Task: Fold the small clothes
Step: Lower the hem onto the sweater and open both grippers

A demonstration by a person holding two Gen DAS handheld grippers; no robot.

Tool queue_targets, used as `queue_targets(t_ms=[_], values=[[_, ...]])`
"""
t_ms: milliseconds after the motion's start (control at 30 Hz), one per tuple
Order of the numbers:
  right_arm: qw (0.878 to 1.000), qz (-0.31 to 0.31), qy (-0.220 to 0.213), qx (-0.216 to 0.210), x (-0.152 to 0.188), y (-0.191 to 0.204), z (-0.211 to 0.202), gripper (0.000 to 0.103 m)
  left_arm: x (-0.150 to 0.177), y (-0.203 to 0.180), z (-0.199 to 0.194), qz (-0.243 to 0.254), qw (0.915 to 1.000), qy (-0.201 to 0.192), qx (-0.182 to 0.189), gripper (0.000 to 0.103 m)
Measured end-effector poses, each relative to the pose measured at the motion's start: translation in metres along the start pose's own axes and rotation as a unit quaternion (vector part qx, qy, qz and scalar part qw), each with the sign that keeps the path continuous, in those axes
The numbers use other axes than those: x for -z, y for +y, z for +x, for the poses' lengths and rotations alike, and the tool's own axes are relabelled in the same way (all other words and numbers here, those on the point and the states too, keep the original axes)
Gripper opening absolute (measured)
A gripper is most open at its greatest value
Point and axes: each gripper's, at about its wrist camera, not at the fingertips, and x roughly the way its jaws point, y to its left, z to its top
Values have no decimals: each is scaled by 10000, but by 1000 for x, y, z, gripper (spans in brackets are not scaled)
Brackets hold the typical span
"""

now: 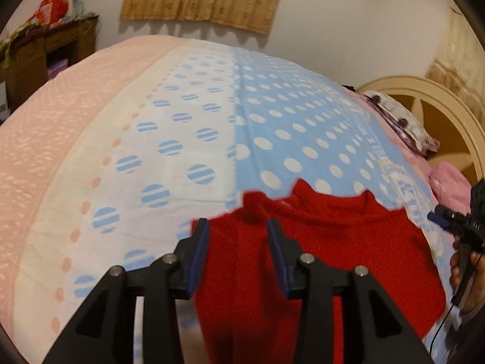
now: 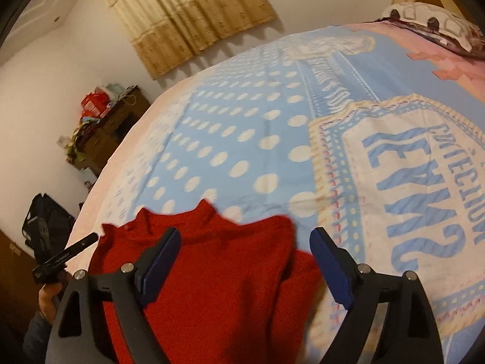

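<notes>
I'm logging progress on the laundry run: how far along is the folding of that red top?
Done: the red top lies spread on the bedsheet, collar away from the cameras. In hand: nothing; the left gripper and right gripper both stand open above it, gripping no cloth. Left: no clear fold shows yet, so the folding appears to remain.

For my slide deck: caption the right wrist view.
Right gripper open above a red garment spread on a polka-dot bedsheet.
</notes>
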Motion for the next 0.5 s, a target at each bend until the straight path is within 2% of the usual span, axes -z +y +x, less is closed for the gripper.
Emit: queue_targets(t_ms=[33, 100, 167, 233, 300, 333, 400, 467, 500], values=[[9999, -114, 70, -14, 5, 7, -6, 87, 3, -6, -1, 170, 9998, 34, -8, 44], [9991, -354, 251, 26, 18, 20, -15, 87, 9, -19, -2, 584, 9980, 59, -245, 55], [9962, -730, 412, 236, 37, 35, -26, 87, 17, -26, -3, 817, 9953, 78, -505, 55], [9940, -948, 540, 8, 56, 46, -36, 87, 25, -27, -5, 896, 9944, 115, -548, 55], [9911, -1077, 685, -382, 77, 58, -43, 87, 33, -24, -2, 963, 9919, 182, -813, 56], [9892, -1137, 799, -470, 87, 62, -43, 87, 36, -18, 2, 941, 9895, 232, -1070, 57], [9866, -1193, 1072, -291, 103, 61, -34, 87, 38, 0, 5, 631, 9919, 231, -1078, 75], [9840, -1222, 1288, 128, 115, 52, -21, 87, 39, 16, 2, 338, 9932, 145, -1107, 81], [9841, -1266, 1231, 213, 116, 52, -22, 87, 39, 21, -2, 217, 9940, 106, -1067, 81]])
